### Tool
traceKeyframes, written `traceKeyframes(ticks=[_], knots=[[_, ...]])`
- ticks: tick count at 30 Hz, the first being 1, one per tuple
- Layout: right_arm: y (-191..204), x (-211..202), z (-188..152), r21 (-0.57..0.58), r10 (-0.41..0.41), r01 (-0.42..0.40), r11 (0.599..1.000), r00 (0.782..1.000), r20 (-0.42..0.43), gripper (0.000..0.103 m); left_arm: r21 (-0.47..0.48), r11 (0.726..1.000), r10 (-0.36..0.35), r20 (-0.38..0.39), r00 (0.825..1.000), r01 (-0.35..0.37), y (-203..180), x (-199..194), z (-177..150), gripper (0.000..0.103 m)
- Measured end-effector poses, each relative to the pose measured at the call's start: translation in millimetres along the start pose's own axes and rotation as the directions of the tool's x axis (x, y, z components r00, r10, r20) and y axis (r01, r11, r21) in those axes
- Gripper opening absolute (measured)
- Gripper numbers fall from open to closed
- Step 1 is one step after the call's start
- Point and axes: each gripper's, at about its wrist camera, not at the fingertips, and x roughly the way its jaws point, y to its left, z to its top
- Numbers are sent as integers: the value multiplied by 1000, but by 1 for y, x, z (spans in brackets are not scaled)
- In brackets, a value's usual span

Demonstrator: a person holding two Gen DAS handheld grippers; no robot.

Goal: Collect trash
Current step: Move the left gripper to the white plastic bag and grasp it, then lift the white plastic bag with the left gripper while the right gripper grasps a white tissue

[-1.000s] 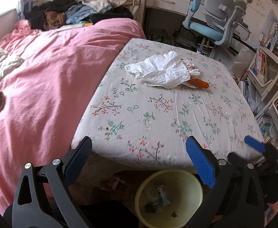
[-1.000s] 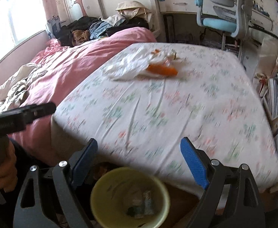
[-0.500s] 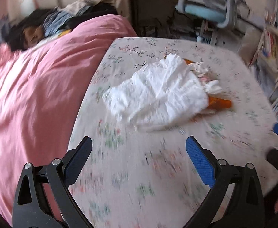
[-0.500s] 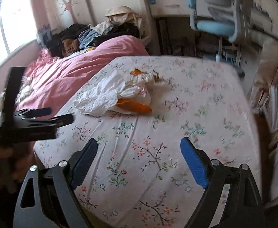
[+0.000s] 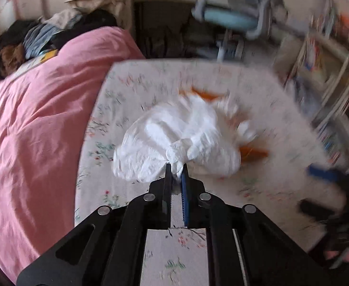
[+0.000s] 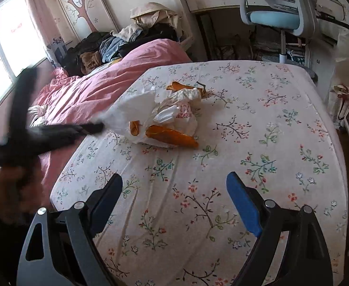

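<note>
Right wrist view, orange wrappers [image 6: 172, 137] beside white bag [image 6: 136, 109]

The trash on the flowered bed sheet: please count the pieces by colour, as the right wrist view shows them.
White crumpled plastic bag: 1
White printed plastic wrapper: 1
Orange wrapper pieces: 3, one long at the front, one small on the bag's edge, one behind
Total: 5
</note>
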Motion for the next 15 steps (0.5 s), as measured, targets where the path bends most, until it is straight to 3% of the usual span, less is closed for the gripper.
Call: traceKeyframes(ticks=[3, 7, 10, 15], knots=[[5, 3, -2, -17, -5, 4, 1000, 1000, -11, 85, -118, 991, -58, 70, 996, 66, 28, -28, 2, 7], [11, 7, -6, -45, -24, 23, 999, 999, -25, 85, -291, 942, -126, 146, 981, 164, 66, -48, -1, 7], [14, 9, -3, -62, -37, 36, 997, 999, -14, 85, -332, 926, -129, 167, 978, 179, 75, -52, -2, 7], [17, 22, 22, -49, -31, 32, 998, 999, 35, 85, -322, 930, -124, 183, 975, 179, 70, -59, -2, 7]])
